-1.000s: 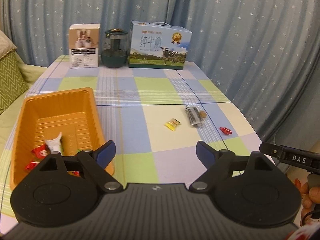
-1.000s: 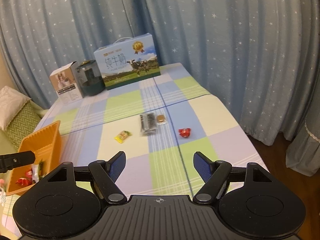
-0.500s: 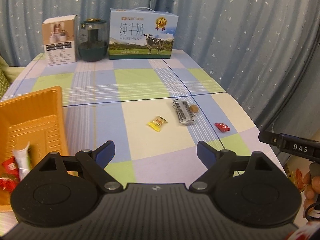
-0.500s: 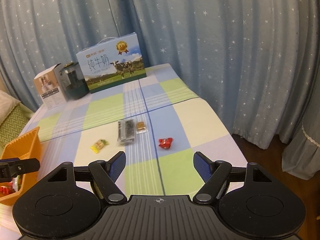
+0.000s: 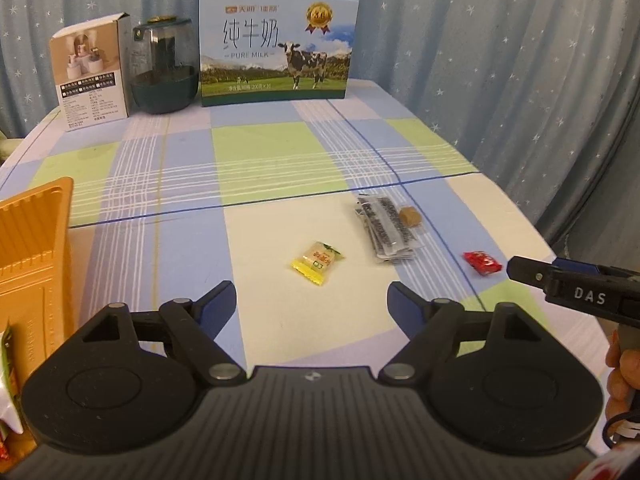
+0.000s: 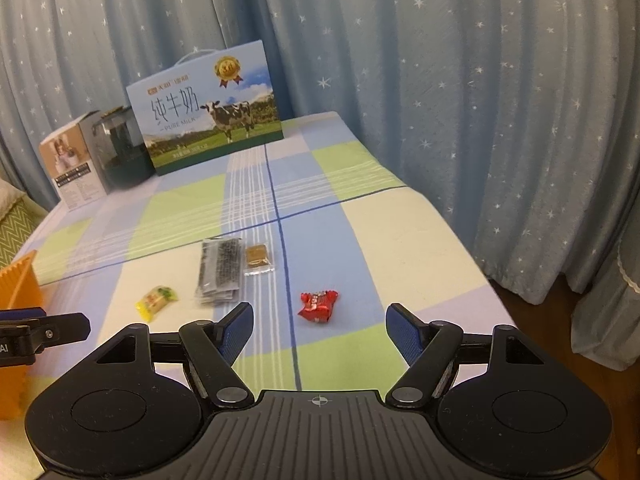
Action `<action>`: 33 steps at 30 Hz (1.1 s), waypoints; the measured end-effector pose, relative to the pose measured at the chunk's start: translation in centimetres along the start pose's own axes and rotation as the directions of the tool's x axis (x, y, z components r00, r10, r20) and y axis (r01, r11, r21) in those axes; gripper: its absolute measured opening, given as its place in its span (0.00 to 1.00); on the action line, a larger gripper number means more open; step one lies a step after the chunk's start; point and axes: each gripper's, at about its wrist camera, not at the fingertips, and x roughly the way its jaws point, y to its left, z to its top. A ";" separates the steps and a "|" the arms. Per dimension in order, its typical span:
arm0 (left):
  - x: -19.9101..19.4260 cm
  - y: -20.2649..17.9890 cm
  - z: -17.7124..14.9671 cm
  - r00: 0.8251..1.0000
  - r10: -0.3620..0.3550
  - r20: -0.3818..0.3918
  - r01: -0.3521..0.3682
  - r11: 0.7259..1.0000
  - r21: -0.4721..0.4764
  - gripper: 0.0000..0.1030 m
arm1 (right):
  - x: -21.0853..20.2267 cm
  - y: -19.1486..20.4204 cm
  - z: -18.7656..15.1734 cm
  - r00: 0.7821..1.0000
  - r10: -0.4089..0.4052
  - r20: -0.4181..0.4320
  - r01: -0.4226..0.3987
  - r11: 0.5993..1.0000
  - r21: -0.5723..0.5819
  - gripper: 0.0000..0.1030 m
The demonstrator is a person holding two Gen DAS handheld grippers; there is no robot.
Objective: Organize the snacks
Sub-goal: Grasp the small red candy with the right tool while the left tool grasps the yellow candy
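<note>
With the orange tray [image 5: 36, 248] now slid off to nine o'clock, the left claw [image 5: 311, 300] is closing, nothing between its jaws, toward the yellow candy [image 5: 318, 261] at twelve o'clock on the counter [image 5: 256, 148], while the right claw [image 6: 319, 326], released and empty, has dropped nearer the red candy [image 6: 317, 305].

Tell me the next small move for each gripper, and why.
Probably lower both grippers onto their nearest candies. The left gripper has the yellow candy just ahead of its closing, empty fingers; the right gripper is open, with the red candy lying untouched between its fingers. Both candies lie loose on the tablecloth, outside the orange tray where other snacks already sit.
</note>
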 end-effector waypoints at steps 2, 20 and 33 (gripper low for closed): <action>0.8 0.1 0.0 1.000 0.002 -0.003 -0.002 1.000 -0.002 0.77 | 1.5 0.0 0.0 1.000 0.005 -0.008 -0.005 1.000 -0.009 0.61; 5.7 -0.3 -0.3 1.000 0.009 -0.025 -0.009 1.000 0.003 0.62 | 6.2 1.2 -1.1 0.999 -0.055 0.000 0.054 0.988 -0.144 0.19; 9.2 -1.7 0.4 0.999 0.050 -0.022 -0.047 0.993 0.107 0.48 | 4.4 0.7 -1.5 1.000 -0.019 -0.004 0.019 0.998 -0.060 0.19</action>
